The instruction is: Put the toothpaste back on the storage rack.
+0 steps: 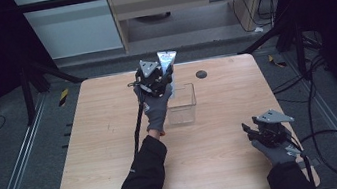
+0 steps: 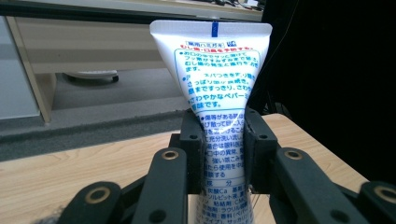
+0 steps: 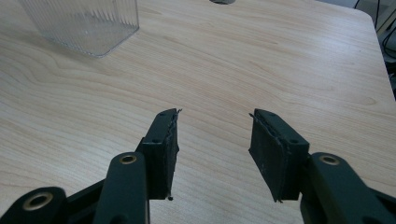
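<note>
Wooden table (image 1: 114, 148), light grain, with a small dark round spot (image 1: 201, 74) near the far edge. Near the middle, a clear plastic box (image 1: 182, 105), ribbed walls, open top, seemingly with nothing inside.

Left gripper (image 1: 162, 83) raised beside the far left side of the box, clamped on a white tube (image 1: 167, 62), crimped flat end up. In the left gripper view, both pads pressing the tube (image 2: 219, 88) at mid-body, the upper half standing free above them.

Right gripper (image 1: 248, 130) resting low near the right front corner, well apart from the box, jaws spread with only bare wood between.

Probably the carrying step: tube lifted, not yet in the box. Next move likely to need the tube centred above the opening, then lowered cap first, then released.

Label: Japanese print in blue, a red headline, a green frame, a blue mark at the crimp. Word "ペパーミ" readable, so likely peppermint toothpaste; no brand readable.
</note>
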`<state>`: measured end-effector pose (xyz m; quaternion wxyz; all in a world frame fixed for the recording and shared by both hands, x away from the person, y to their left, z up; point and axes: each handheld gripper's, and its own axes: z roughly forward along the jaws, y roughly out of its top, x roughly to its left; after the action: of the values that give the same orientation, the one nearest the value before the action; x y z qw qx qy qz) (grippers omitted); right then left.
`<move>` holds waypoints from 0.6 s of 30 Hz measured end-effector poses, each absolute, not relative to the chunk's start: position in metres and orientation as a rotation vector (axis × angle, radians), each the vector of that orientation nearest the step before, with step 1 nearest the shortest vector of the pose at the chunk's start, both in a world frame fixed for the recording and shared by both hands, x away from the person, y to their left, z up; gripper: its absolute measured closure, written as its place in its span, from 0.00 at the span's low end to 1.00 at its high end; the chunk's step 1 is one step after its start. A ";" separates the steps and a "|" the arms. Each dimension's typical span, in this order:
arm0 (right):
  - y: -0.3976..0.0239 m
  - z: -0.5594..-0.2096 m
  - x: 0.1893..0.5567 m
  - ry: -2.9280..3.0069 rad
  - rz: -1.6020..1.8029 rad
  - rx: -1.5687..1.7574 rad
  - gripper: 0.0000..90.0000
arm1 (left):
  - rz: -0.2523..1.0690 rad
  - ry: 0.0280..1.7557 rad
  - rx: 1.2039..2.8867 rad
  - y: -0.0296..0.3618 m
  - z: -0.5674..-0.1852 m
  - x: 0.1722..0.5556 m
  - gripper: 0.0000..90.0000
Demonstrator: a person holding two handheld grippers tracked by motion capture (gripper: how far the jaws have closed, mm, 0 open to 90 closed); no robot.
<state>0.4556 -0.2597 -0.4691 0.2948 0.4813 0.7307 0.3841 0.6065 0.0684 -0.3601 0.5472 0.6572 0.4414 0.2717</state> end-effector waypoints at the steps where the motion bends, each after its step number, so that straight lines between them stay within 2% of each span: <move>1: -0.260 -0.469 0.456 1.946 1.022 1.281 0.57 | 0.655 1.041 1.561 0.068 -0.361 0.608 0.81; 18: -0.259 -0.470 0.456 1.951 1.019 1.282 0.57 | 0.650 1.064 1.632 0.060 -0.384 0.617 0.80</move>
<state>0.4562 -0.2592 -0.4699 0.2930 0.4813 0.7323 0.3825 0.6165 0.0596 -0.3836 0.5176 0.6801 0.4432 0.2707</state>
